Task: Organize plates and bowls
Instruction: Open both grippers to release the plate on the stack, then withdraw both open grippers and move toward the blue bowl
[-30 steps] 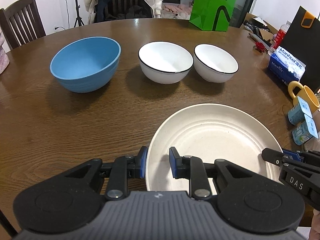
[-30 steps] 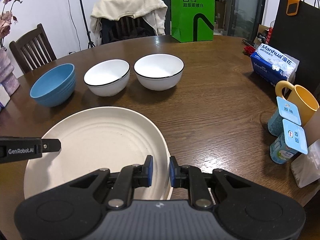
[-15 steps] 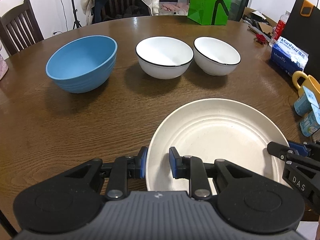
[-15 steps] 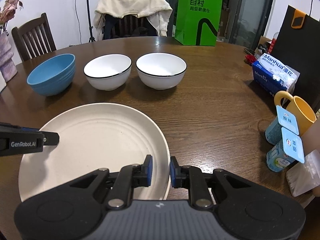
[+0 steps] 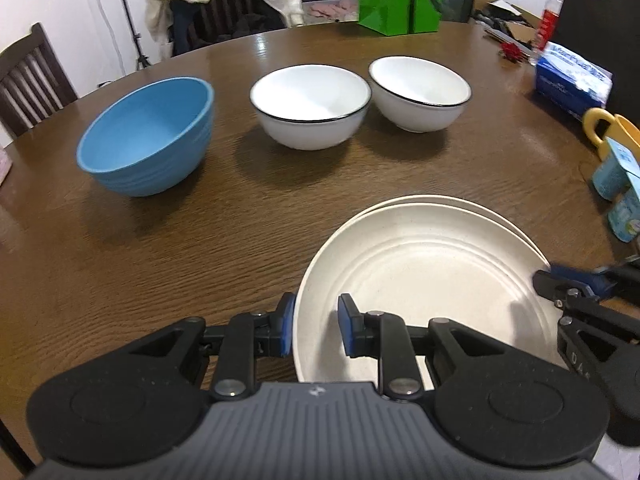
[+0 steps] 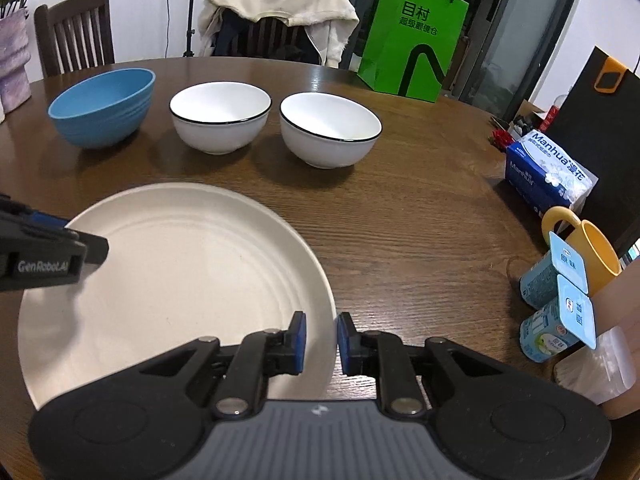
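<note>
Both hand-held grippers are on the cream plate (image 5: 420, 280) at the near edge of the round wooden table (image 5: 240, 232). The left hand-held gripper (image 5: 316, 330) straddles the plate's left rim, one blue pad outside the rim and the other inside over the plate's well; its jaws are drawn narrow and pinched on that rim. In the left wrist view a second cream rim (image 5: 472, 205) peeks out just behind the held plate on its far side, so this plate sits over another one. Over on the right, the right hand-held gripper (image 6: 320, 338) has the plate's right rim (image 6: 326, 288) between its pads, and its jaws have just been closing on that rim, one pad above the plate's inner surface, the other out over the table. Each gripper shows up in the other's camera, at opposite sides of the same plate. Towards the far side of the table runs a row of three bowls: the blue bowl (image 5: 148, 136) at the left, then a white bowl (image 5: 310, 108) with a dark rim, and another white bowl (image 5: 420, 94) just beside it. At the right edge of the table sit a yellow mug (image 6: 588, 248), two small yoghurt cups (image 6: 556, 304) and a blue tissue pack (image 6: 544, 172).
</note>
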### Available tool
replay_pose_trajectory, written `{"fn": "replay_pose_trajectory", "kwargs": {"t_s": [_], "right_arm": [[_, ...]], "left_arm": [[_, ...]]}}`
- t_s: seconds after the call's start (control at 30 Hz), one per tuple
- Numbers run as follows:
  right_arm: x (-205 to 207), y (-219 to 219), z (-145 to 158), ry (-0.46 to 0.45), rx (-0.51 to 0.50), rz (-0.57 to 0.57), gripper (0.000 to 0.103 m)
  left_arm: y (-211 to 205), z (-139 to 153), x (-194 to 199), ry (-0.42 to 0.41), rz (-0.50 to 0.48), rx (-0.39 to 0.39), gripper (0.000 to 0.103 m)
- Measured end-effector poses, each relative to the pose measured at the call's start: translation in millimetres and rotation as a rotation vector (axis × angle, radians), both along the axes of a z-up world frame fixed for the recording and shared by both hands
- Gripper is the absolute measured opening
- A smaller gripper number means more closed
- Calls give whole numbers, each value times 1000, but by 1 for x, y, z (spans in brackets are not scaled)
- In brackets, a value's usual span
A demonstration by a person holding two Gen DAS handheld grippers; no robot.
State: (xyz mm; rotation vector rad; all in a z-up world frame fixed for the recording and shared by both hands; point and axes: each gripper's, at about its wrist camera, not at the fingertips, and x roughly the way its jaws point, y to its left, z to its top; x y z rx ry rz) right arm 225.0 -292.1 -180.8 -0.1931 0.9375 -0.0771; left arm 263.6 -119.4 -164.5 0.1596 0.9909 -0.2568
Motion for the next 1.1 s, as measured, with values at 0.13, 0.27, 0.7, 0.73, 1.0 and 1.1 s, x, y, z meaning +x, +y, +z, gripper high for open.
{"fn": "replay_pose_trajectory", "kwargs": {"t_s": [0.13,0.27,0.7,0.73,1.0,1.1], "right_arm": [[1,11,3,-4,47,56,4],[3,17,4,-11,53,69,4],[-7,-27,14,-35,176,-64,62],[-8,-28,16,-39,182,-72,78],[-28,-45,39,-54,277,-126,103],[-39,-45,48,-52,294,-126,103]], "left_arm": [[-11,1,-3,4,-21,-2,19],[-5,-2,0,19,-6,-14,19],[18,27,-1,-49,56,-47,80],[22,32,-4,-70,65,-48,90],[48,64,-29,-128,116,-118,103],[56,75,-45,-153,119,-132,103]]}}
